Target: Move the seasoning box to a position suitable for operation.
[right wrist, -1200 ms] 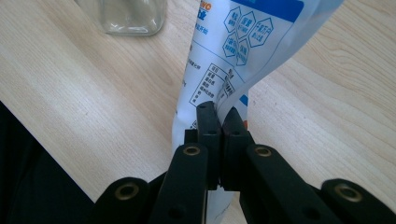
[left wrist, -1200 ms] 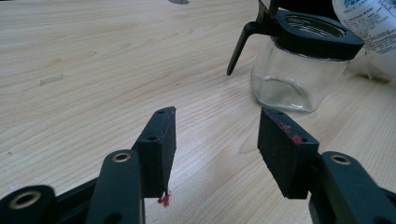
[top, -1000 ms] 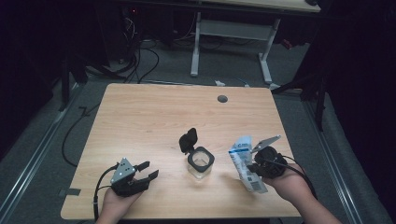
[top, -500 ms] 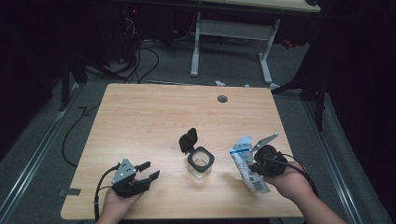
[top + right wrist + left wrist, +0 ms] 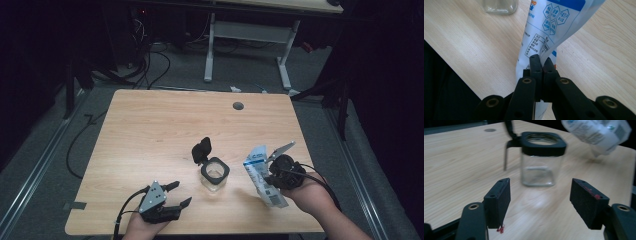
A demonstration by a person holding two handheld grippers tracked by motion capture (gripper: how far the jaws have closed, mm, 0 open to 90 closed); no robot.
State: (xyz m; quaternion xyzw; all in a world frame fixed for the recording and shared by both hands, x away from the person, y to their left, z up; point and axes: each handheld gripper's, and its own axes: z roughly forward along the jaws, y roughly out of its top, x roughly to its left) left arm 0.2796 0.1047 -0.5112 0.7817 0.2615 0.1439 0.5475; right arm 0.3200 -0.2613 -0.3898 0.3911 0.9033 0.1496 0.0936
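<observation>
The bag (image 5: 264, 176) is pinched at its edge between the closed jaws of the right gripper (image 5: 280, 172) and rises up and away from them, its printed face toward that gripper's camera (image 5: 554, 27). The jar (image 5: 215, 174), its black lid flipped open at the hinge, stands on the table (image 5: 150, 130) just beside the bag, between the two grippers. The left gripper (image 5: 176, 195) points at the jar, which stands ahead of its tips (image 5: 541, 157); its jaws have just been opening and stand wide with nothing between them.
</observation>
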